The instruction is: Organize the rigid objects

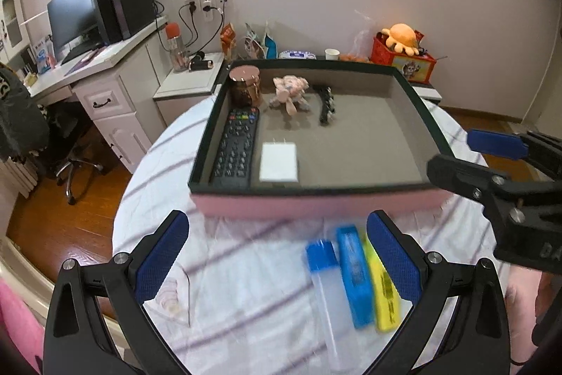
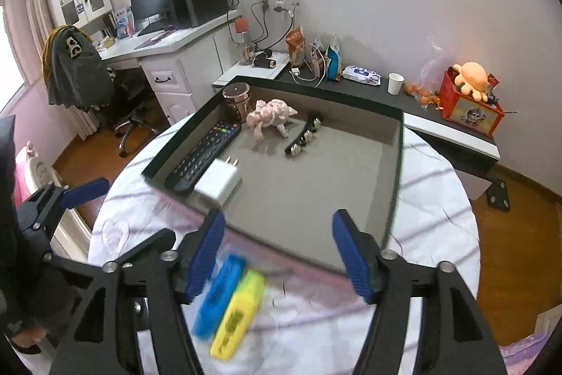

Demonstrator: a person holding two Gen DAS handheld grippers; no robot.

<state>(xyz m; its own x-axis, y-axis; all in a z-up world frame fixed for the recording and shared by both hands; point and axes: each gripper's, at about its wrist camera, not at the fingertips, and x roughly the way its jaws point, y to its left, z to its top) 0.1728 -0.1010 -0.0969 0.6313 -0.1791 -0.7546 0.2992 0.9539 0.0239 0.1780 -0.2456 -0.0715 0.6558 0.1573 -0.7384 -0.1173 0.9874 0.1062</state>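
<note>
A pink-sided box (image 1: 316,204) (image 2: 395,164) with a grey floor sits on the round table. Inside lie a black remote (image 1: 236,150) (image 2: 203,155), a white charger (image 1: 279,162) (image 2: 219,181), a brown jar (image 1: 245,86) (image 2: 237,101), a pink plush toy (image 1: 289,94) (image 2: 270,116) and a black hair clip (image 1: 326,104) (image 2: 304,137). In front of the box lie a clear tube with a blue cap (image 1: 325,283), a blue highlighter (image 1: 354,273) (image 2: 219,294) and a yellow highlighter (image 1: 384,297) (image 2: 239,315). My left gripper (image 1: 277,262) is open and empty above the cloth. My right gripper (image 2: 279,252) is open and empty over the box's near edge, and shows in the left wrist view (image 1: 470,157).
The table wears a white cloth with purple stripes (image 1: 246,287). Behind it a dark shelf (image 2: 368,90) holds snack bags, a wipes pack, a paper cup (image 2: 396,83) and a red box with an orange plush (image 2: 469,101). A desk with a monitor (image 1: 73,16) and a chair (image 2: 80,72) stand left.
</note>
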